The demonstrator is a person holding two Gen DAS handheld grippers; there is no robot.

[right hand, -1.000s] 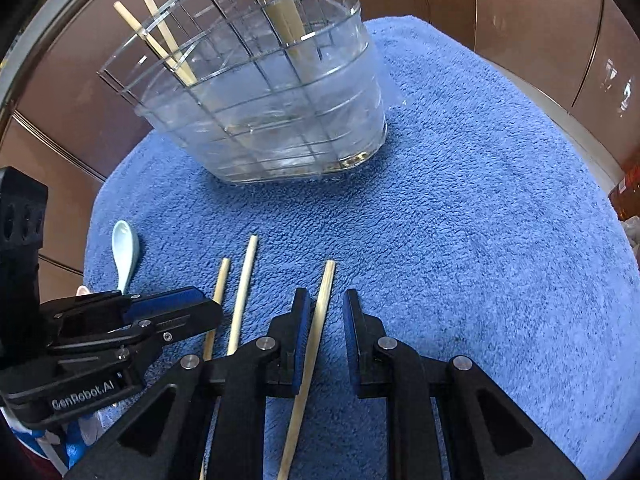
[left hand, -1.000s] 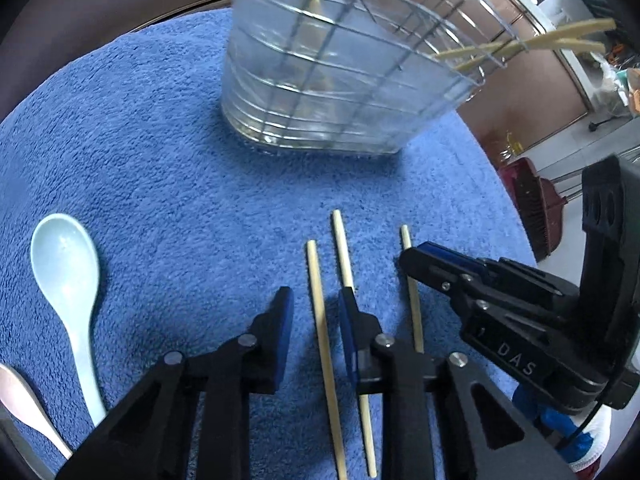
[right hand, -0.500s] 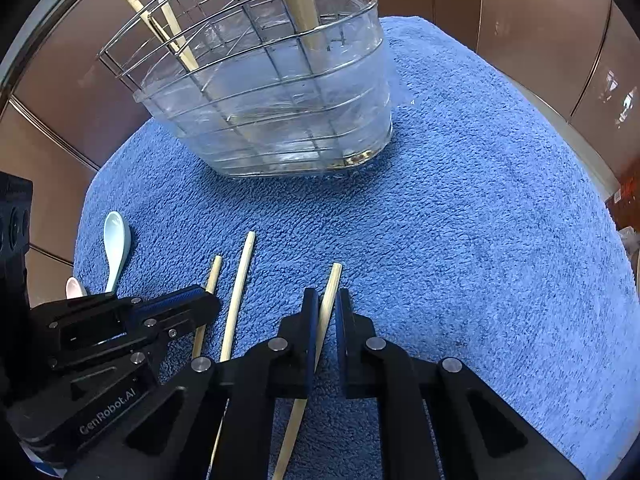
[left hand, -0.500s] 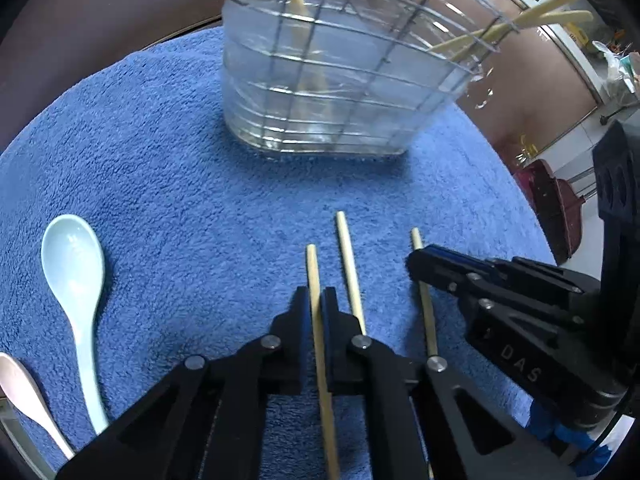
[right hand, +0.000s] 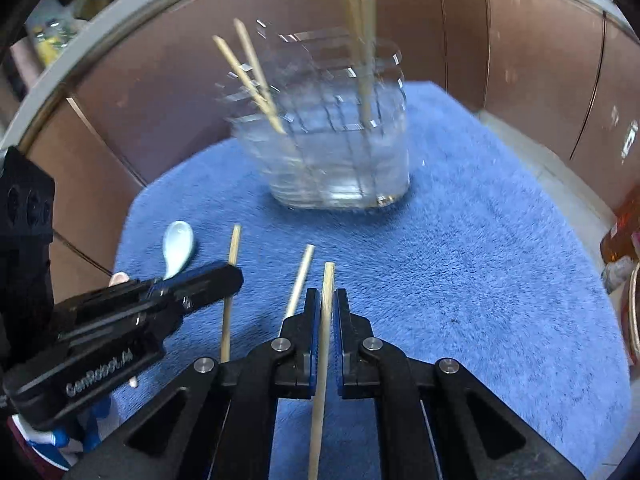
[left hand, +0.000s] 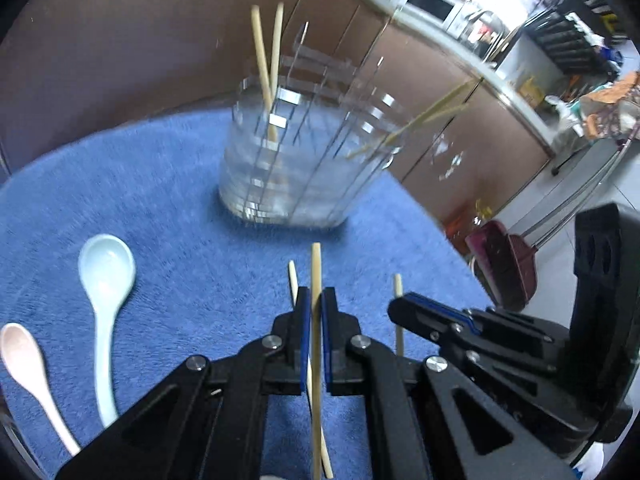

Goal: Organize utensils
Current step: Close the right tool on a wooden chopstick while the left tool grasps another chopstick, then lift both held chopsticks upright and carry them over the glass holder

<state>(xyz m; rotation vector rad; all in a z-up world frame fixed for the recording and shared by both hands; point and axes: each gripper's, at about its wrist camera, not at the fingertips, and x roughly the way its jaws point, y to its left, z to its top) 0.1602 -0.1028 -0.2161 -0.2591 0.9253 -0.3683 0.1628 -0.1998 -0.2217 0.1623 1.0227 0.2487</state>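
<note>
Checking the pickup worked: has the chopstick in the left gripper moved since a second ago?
Yes. The chopstick, clamped in the left gripper, has lifted off the blue towel; the loose chopstick once on its right now lies left of it.

A blue towel [left hand: 168, 200] covers the surface. Brown cabinet doors [right hand: 500, 60] stand behind it. A microwave [left hand: 430, 2] sits on the far counter, and a dark red dustpan [left hand: 506, 258] is on the floor.
</note>
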